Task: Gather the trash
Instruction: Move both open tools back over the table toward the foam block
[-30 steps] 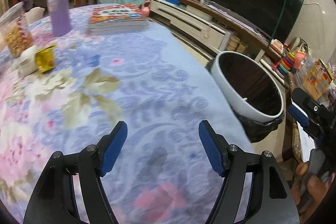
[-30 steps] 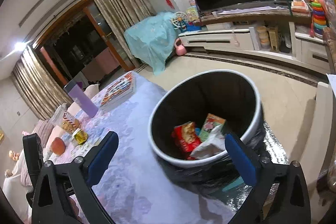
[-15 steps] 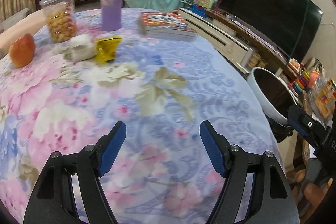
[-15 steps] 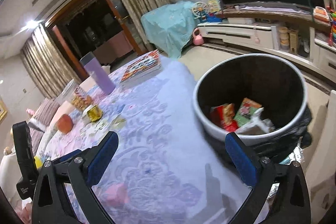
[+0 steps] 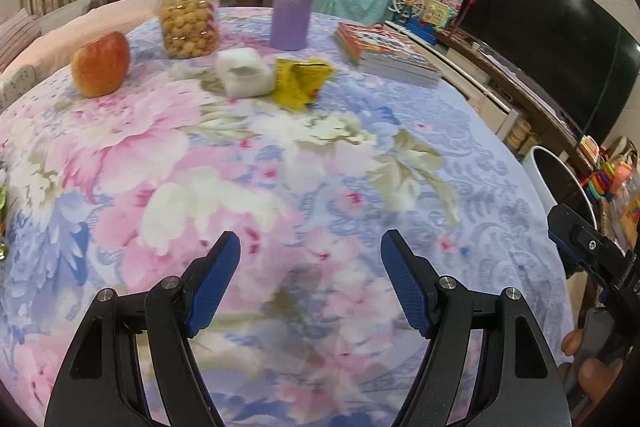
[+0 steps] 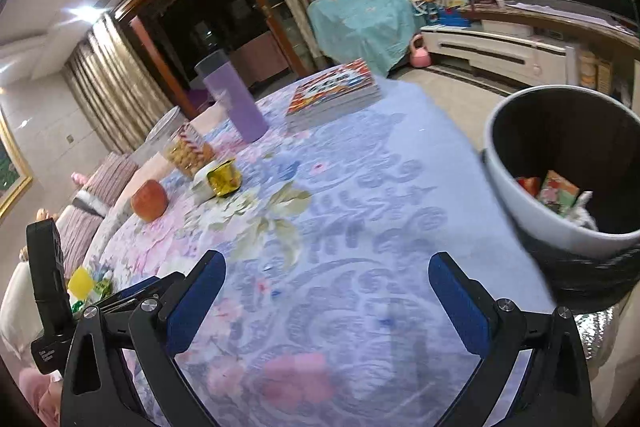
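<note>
yellow wrapper [image 5: 301,81] lies well beyond left gripper [image 5: 310,281].

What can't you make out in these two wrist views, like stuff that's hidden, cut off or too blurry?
- Trash bin, right wrist view: the frame edge cuts its right side; its wall hides the lower contents.
- Bin in the left wrist view: only a sliver shows; table edge and right claw cover the rest.
- Green and yellow wrappers, right wrist view: partly behind the left claw's body, print unreadable.
- Book: cover text too blurred.
</note>
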Demonstrator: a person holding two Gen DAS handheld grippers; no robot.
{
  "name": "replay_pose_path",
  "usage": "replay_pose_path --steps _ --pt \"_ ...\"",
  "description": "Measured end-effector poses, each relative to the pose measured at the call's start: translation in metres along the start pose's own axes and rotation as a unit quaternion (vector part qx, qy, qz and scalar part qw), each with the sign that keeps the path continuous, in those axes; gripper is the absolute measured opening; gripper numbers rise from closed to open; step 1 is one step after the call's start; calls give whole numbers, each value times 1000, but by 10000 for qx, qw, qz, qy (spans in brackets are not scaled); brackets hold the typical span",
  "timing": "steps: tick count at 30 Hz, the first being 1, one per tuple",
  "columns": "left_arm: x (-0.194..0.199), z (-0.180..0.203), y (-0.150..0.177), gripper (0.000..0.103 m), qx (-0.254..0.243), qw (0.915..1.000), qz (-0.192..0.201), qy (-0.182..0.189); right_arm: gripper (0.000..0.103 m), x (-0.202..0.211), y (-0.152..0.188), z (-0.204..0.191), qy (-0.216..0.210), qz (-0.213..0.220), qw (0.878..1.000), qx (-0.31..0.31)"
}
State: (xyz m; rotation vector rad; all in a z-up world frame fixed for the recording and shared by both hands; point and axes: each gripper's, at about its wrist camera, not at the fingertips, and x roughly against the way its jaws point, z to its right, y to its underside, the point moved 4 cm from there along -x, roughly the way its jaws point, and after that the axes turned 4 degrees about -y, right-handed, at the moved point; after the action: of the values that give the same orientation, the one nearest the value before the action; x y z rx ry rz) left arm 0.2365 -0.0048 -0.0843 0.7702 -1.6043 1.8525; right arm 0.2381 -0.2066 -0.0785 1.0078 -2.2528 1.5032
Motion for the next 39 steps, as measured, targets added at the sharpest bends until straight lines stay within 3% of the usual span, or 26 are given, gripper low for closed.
replay_pose_path --steps 17,39 --pt "-8 -54 -5 75 415 9985 -61 -343 102 -54 -1 -44 -302 -365 9985 262" --pt "-37 -94 -44 76 552 9967 -118 -577 102 -133 -35 -78 -639 -645 9947 474"
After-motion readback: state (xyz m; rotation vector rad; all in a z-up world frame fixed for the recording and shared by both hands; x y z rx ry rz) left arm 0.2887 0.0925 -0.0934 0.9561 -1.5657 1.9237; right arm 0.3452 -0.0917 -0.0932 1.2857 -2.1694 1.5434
